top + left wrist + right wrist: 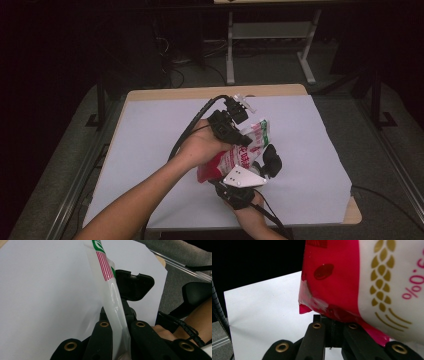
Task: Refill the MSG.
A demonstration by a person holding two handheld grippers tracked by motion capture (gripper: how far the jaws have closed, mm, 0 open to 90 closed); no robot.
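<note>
A person holds two black grippers over a table [150, 107] covered with a big white sheet [310, 165]. Between them is a snack bag [239, 152], red and white with a green and striped end. The bag is up in the air above the middle of the sheet, a little to the right, and it is tilted. Its striped end points far and to the right, and its red end points near and to the left. The left gripper [245, 141] comes in from the left on a bare arm. In the left gripper view its two jaws are squeezed on the thin clear edge of the bag [113, 297], which stands up between them. The other gripper shows just behind that edge there. The right gripper [264, 171] comes in from the near side, with a grey three-cornered plate [242, 177] on top. In the right gripper view the red and white bag [352, 280] with gold wheat marks sits right on top of its jaws. The jaws look close together under the red bottom seam, but I cannot tell if they pinch it. Beyond the table, on the far side, are a dark floor and a grey metal stand [270, 47].
</note>
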